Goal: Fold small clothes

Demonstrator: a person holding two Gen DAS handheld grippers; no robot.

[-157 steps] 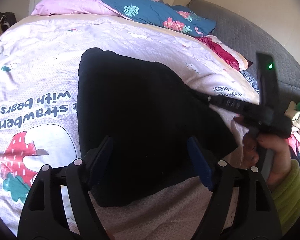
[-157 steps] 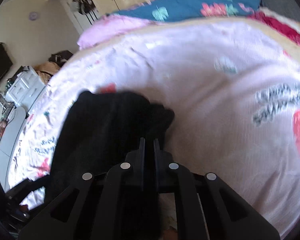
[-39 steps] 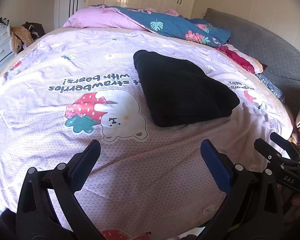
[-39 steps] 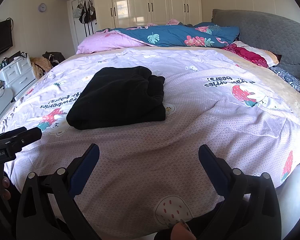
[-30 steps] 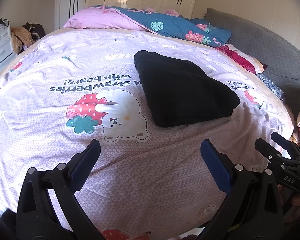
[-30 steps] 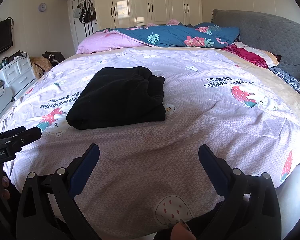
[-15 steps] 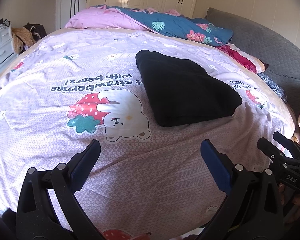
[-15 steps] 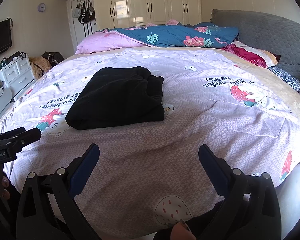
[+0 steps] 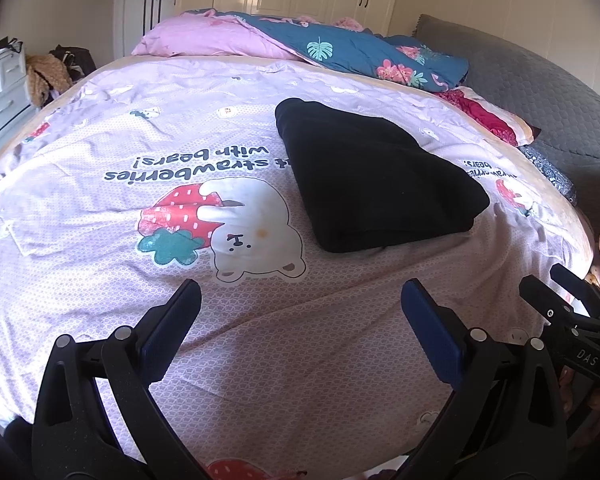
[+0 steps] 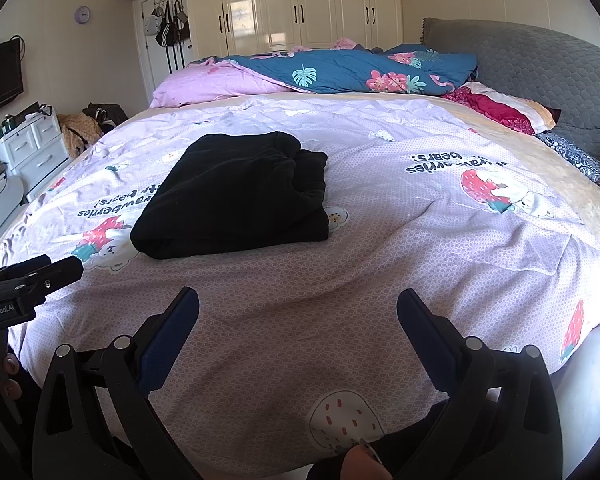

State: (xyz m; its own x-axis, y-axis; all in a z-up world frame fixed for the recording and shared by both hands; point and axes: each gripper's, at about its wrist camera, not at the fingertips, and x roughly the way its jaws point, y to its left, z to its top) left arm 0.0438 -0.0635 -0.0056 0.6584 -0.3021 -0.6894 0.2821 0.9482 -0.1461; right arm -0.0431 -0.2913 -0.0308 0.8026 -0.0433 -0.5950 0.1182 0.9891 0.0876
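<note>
A folded black garment [image 9: 374, 178] [image 10: 236, 198] lies flat on the lilac bedspread [image 9: 100, 152] [image 10: 400, 240] near the bed's middle. My left gripper [image 9: 300, 324] is held back over the near edge of the bed, open, with nothing between its blue-padded fingers. My right gripper [image 10: 298, 324] is open too and well short of the garment. Each gripper shows at the edge of the other's view: the right one [image 9: 572, 320] at lower right, the left one [image 10: 24, 284] at lower left.
Pink and blue floral bedding [image 10: 320, 70] is piled at the far side, with a grey headboard [image 10: 540, 72] and a red pillow [image 10: 496, 112] to the right. White drawers [image 10: 32, 148] and a clothes heap [image 10: 76, 128] stand left of the bed, wardrobes [image 10: 300, 4] behind.
Earlier the right gripper was shut on the black garment, with the left close over it. Both have since let go and pulled back to the bed's near edge. In the last second almost nothing moves.
</note>
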